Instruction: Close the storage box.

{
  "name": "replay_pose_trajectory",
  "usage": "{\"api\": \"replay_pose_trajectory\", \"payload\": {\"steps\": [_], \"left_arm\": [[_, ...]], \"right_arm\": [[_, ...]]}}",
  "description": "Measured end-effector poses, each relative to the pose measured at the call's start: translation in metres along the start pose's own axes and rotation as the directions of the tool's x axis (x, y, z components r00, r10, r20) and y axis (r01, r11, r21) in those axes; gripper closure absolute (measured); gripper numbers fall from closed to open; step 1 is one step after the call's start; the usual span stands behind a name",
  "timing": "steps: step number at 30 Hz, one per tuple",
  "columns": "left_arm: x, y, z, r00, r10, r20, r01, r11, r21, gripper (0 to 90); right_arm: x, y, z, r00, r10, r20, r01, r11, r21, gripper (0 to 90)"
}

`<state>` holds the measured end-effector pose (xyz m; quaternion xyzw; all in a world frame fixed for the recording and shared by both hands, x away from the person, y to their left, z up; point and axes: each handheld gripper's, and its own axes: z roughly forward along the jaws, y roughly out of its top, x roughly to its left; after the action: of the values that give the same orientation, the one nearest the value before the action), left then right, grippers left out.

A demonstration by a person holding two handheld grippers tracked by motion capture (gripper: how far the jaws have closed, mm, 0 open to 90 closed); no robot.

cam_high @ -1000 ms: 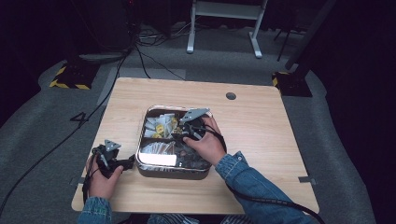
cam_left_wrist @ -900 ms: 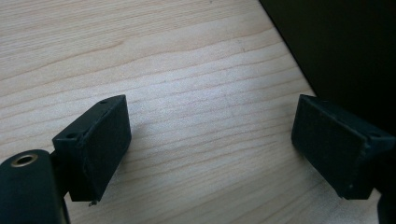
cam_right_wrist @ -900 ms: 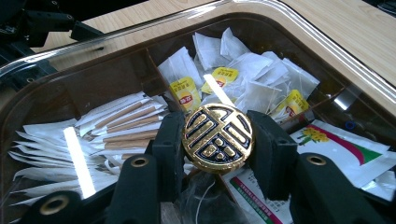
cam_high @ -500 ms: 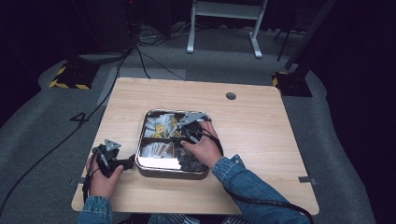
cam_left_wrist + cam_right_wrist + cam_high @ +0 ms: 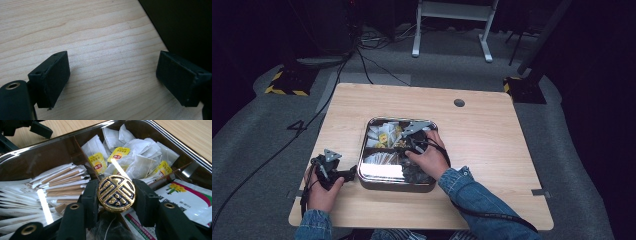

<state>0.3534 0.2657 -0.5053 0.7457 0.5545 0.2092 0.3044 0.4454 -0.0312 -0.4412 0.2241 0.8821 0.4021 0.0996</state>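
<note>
- The right gripper (image 5: 116, 195) clamps a round gold-and-black token (image 5: 116, 193) above the metal tray (image 5: 384, 181), over its dividers.
- The left gripper (image 5: 112, 77), jaws wide, rests just left of the tray.

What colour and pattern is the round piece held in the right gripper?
Gold with a black ornamental inlay: the round piece, clearest in the right gripper view.

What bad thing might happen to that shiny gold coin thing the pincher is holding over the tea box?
1. The right gripper pinches the round gold disc only by its edges, so it may slip and drop among the tea bags.
2. The disc hangs just above the divider inside the metal tin; lowering it could knock the wall or land it in the wrong compartment.
3. The left gripper rests open on the table, so nothing steadies the tin if bumped.
</note>
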Motion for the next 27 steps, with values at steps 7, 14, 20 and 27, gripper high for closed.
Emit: {"api": "replay_pose_trajectory", "payload": {"steps": [7, 14, 20, 27], "left_arm": [[0.000, 0.000, 0.000, 1.0000, 0.000, 0.000, 0.000, 1.0000, 0.001, 12.3], [0.000, 0.000, 0.000, 1.0000, 0.001, 0.000, -0.001, 1.0000, 0.001, 12.3], [0.000, 0.000, 0.000, 1.0000, 0.001, 0.000, -0.001, 1.0000, 0.001, 12.2], [0.000, 0.000, 0.000, 1.0000, 0.002, 0.003, -0.002, 1.0000, 0.003, 12.3]], "right_arm": [[0.003, -0.002, -0.001, 0.9998, -0.016, 0.013, 0.016, 1.000, -0.011, 58.4], [0.003, -0.001, 0.000, 0.9998, -0.014, 0.011, 0.014, 1.000, -0.008, 58.3], [0.002, -0.001, -0.001, 1.0000, -0.007, 0.006, 0.007, 1.000, -0.020, 55.7], [0.002, 0.005, -0.018, 1.0000, -0.005, -0.008, 0.004, 0.997, -0.079, 49.2]]}}
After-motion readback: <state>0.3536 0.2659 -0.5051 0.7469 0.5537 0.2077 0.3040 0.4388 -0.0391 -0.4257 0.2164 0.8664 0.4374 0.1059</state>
